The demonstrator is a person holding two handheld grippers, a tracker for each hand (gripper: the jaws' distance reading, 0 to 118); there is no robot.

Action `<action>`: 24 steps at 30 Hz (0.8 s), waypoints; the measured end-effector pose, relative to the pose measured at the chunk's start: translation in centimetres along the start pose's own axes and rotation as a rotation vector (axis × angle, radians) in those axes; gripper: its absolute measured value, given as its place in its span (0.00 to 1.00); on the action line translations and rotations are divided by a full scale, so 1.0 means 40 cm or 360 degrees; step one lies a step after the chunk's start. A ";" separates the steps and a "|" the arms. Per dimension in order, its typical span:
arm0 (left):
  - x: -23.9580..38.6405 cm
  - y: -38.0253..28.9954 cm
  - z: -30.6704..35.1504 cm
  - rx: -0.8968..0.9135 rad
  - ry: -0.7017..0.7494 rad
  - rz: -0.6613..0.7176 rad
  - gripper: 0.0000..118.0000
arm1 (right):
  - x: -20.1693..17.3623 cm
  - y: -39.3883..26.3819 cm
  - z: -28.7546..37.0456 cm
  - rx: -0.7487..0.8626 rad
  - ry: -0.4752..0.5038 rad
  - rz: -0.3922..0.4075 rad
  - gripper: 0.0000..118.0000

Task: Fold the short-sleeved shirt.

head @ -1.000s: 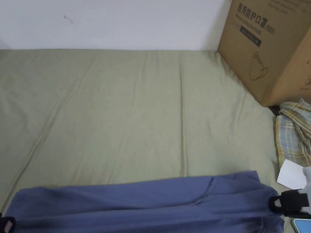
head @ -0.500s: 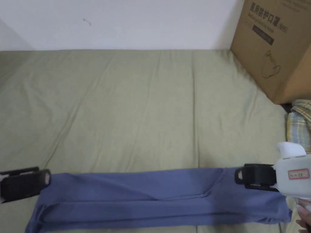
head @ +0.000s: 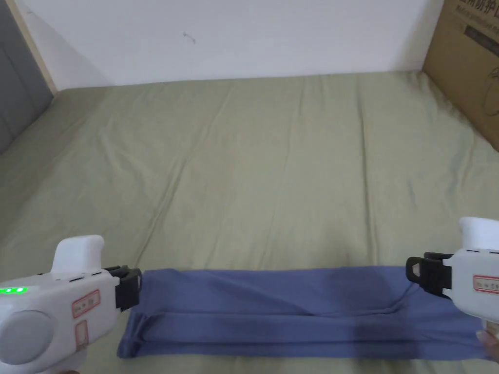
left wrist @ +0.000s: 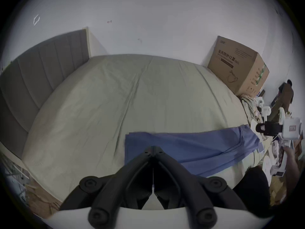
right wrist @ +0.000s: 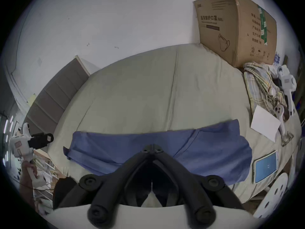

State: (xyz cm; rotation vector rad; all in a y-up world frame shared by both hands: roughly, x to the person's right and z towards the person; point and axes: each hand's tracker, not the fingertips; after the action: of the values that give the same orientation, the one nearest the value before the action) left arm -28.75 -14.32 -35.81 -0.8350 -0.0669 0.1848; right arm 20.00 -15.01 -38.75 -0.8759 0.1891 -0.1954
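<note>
The blue short-sleeved shirt (head: 292,311) lies on the green bed sheet (head: 273,160) as a long narrow strip, folded lengthwise, near the front edge. My left gripper (head: 138,288) hovers at the strip's left end with its jaws shut and nothing between them. In the right gripper view the left gripper (right wrist: 49,138) hangs clear of the shirt (right wrist: 115,143), off to the left. My right gripper (head: 409,272) is at the strip's right end, also shut and empty. In the left gripper view the right gripper (left wrist: 257,128) sits just past the shirt (left wrist: 189,146).
A large cardboard box (right wrist: 231,26) stands at the bed's far right corner. Below it lie a plaid cloth (right wrist: 260,83), a white sheet of paper (right wrist: 264,125), a phone (right wrist: 265,166) and a spare white gripper (right wrist: 287,82). A grey headboard (left wrist: 41,67) borders the left.
The head camera has swung left and down. Both grippers have risen from the strip's lower corners to its upper ends, and more of each gripper's white body shows.
</note>
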 end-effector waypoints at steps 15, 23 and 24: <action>-0.382 -0.083 -0.334 -0.0545 -0.1187 0.1090 1.00 | 0.003 -0.013 -0.058 -0.0225 -0.0015 -0.0024 0.00; -0.292 -0.095 -0.435 -0.0590 -0.1689 0.1037 1.00 | -0.010 -0.007 -0.094 -0.0311 -0.0043 0.0035 0.00; -0.285 -0.095 -0.439 -0.0581 -0.1718 0.1025 0.97 | -0.014 -0.006 -0.098 -0.0315 -0.0040 0.0038 0.00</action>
State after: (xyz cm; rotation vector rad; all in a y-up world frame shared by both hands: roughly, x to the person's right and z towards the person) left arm -37.10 -31.81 -44.59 -1.0169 -0.8690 1.2494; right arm 18.50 -17.93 -40.96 -1.0720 0.1976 -0.1447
